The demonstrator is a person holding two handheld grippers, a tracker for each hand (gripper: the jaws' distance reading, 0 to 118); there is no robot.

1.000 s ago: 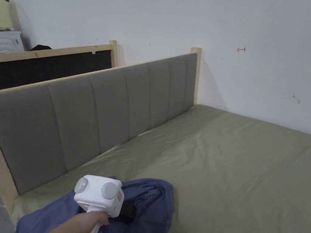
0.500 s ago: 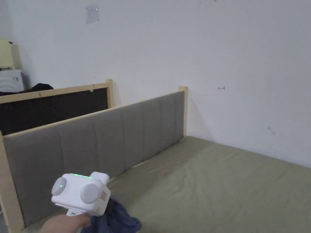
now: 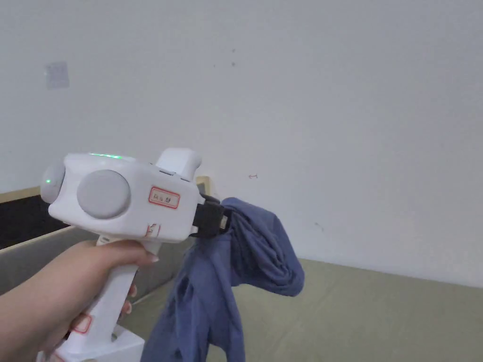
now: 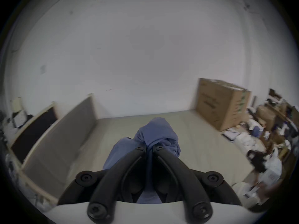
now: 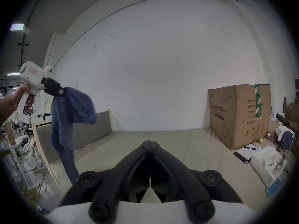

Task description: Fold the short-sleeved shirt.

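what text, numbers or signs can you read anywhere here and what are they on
Red-framed sticker on the left hand-held gripper, which grips the blue shirt: writing too small to read.
Cardboard box: lines of dark print and handling pictograms, too blurred to quote.
Wall: a small red arrow-like mark, no words.

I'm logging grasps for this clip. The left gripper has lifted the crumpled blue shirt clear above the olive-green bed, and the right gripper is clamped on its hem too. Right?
Not quite. The right gripper is shut on nothing, low over the olive-green bed, as the right gripper view shows. The left gripper alone holds the crumpled blue shirt hanging above the bed.
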